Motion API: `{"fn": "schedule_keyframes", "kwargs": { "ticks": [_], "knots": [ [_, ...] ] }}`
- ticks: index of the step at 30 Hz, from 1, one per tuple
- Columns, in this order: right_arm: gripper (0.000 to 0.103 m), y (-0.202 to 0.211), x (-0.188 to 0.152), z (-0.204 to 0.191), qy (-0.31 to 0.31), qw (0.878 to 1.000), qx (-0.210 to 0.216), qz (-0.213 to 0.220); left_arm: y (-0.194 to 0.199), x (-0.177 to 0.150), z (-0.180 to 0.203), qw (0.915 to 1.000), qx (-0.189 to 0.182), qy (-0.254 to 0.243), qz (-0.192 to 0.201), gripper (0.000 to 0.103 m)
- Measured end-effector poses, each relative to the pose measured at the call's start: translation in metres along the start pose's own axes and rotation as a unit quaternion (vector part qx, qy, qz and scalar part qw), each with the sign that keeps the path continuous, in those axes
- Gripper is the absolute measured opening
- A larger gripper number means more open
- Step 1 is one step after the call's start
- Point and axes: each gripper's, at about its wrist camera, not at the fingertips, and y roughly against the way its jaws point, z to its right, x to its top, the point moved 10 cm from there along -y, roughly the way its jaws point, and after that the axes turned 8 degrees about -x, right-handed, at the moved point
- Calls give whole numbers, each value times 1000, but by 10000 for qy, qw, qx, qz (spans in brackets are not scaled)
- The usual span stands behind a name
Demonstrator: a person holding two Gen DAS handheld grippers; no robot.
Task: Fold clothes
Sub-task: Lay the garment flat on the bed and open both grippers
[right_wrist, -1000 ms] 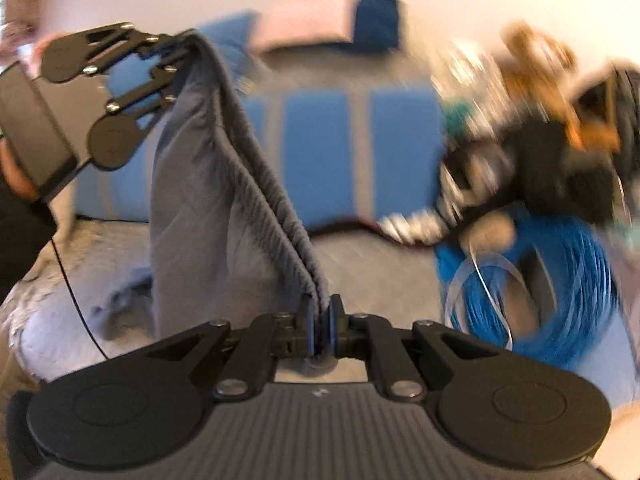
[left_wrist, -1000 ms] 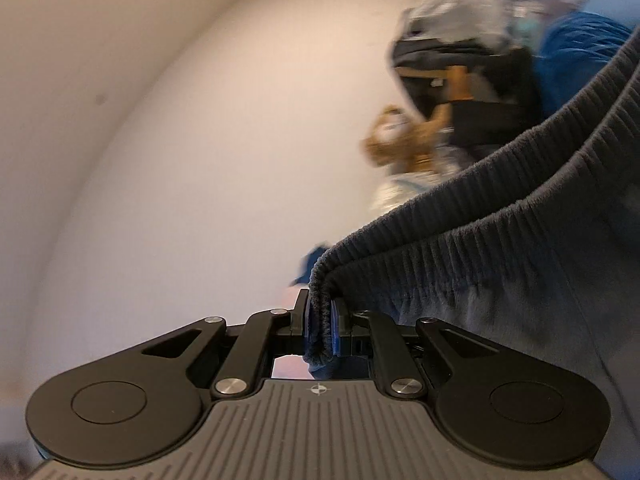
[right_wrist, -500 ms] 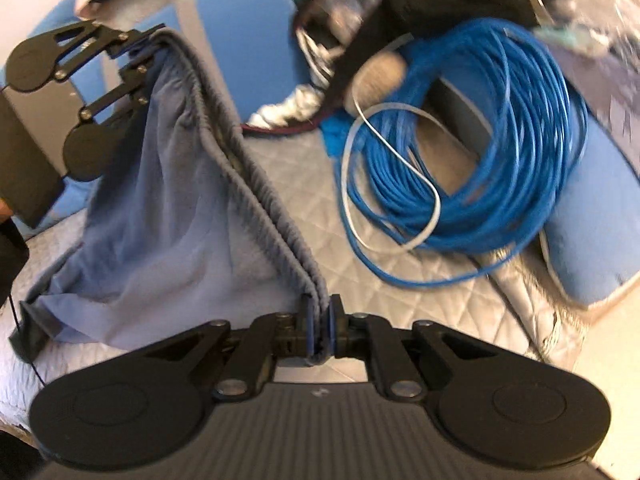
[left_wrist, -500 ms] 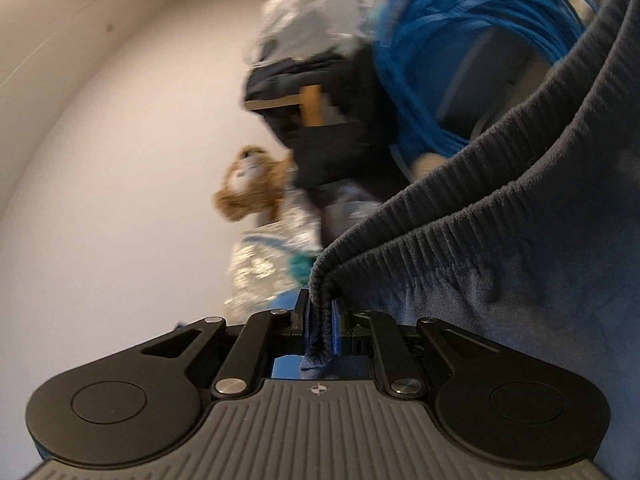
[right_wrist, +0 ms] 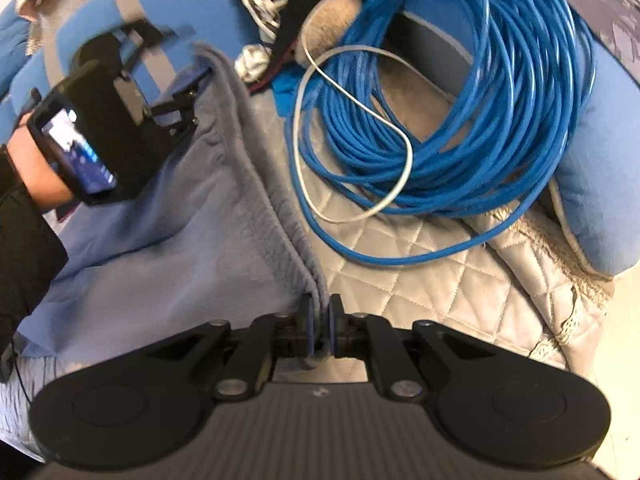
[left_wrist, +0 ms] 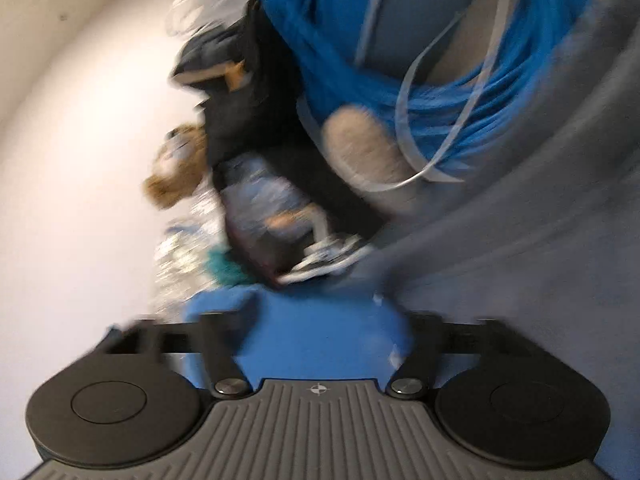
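Note:
The grey shorts [right_wrist: 180,248] lie spread over the quilted cover, their ribbed waistband [right_wrist: 256,184] running from my left gripper to my right one. My right gripper [right_wrist: 320,328] is shut on the near end of the waistband. In the right wrist view my left gripper [right_wrist: 188,80], held by a hand [right_wrist: 36,176], sits blurred at the far end of the waistband. Its jaws are opening. In its own view the left gripper [left_wrist: 320,322] stands wide with only a blue cushion behind the gap, and the grey cloth [left_wrist: 540,248] lies off to the right of its fingers.
A big coil of blue cable [right_wrist: 460,100] with a white cable [right_wrist: 352,128] lies on the quilted cover [right_wrist: 420,280] just right of the shorts. Blue cushions [right_wrist: 600,160] flank it. A black bag [left_wrist: 248,112] and a brown stuffed toy [left_wrist: 176,168] sit by the wall [left_wrist: 80,160].
Both grippers came down with the shorts, which went from hanging to lying on the cover. The left gripper, shut on the waistband before, has sprung open and let it go.

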Motion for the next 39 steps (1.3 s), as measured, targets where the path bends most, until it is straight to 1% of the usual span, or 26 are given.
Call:
{"fn": "schedule_keyframes", "kwargs": {
  "ticks": [3,5,7,9,10,11,12,13,15,16,18,19,20,22,24,26,28,29,31,33,34,35,36,37,39],
  "knots": [
    [7,-10,0,2,-40,10000,21,-59,-7,-8,-16,9979,-96,621,-133,97],
    [7,-17,0,3,-54,9999,54,-94,-3,-15,-25,9950,-199,959,-195,97],
    [8,-23,0,3,-8,9999,90,-92,7,-24,-34,9915,-305,1244,-233,97],
    [10,-26,1,2,73,9998,139,-82,34,-35,-37,9888,-374,1427,-219,97],
    [12,-26,1,2,113,9998,178,-66,47,-41,-39,9878,-408,1488,-204,97],
    [17,-26,2,3,159,9997,208,-40,62,-48,-40,9859,-439,1602,-204,97],
    [26,-25,1,3,187,9996,231,-11,78,-57,-42,9834,-468,1741,-212,97],
    [37,-24,1,5,190,9995,266,22,95,-66,-44,9795,-516,1934,-220,97],
    [60,-22,-1,8,203,9991,369,57,132,-92,-46,9645,-704,2533,-256,97],
    [65,-21,-3,10,203,9989,414,92,150,-105,-46,9559,-797,2814,-274,97],
    [67,-19,-7,13,190,9980,563,236,181,-134,-43,9377,-896,3339,-333,97],
    [67,-19,-11,14,170,9972,675,269,195,-147,-39,9318,-915,3492,-378,97],
    [68,-20,-14,15,129,9968,736,272,209,-160,-35,9277,-923,3592,-431,97],
    [68,-24,-22,18,59,9966,771,288,234,-177,-24,9257,-951,3626,-503,97],
    [68,-27,-31,19,117,9960,806,359,260,-191,-8,9268,-1013,3578,-529,97],
    [68,-26,-38,19,336,9951,704,611,284,-202,9,9260,-1072,3574,-569,97],
    [69,-22,-45,17,805,9916,422,916,306,-214,25,9170,-1158,3770,-605,97],
    [72,-18,-48,16,1131,9876,221,1069,315,-219,32,9118,-1189,3881,-623,97],
    [75,-14,-54,9,1921,9717,-320,1336,330,-227,43,9024,-1217,4090,-598,97],
    [75,-11,-58,3,2573,9515,-742,1512,339,-233,51,8964,-1215,4216,-629,97],
    [75,-11,-59,0,2854,9404,-942,1593,341,-234,54,8939,-1239,4254,-676,97],
    [75,-12,-61,-3,3196,9254,-1165,1672,343,-235,54,8921,-1258,4283,-702,97],
    [75,-12,-65,-7,3638,9038,-1398,1767,345,-236,53,8907,-1252,4317,-687,97],
    [75,-13,-69,-10,4070,8795,-1627,1856,348,-237,52,8888,-1242,4361,-658,97],
    [75,-15,-78,-19,4903,8247,-1997,1992,352,-240,49,8846,-1229,4459,-597,97]
  ]
}}
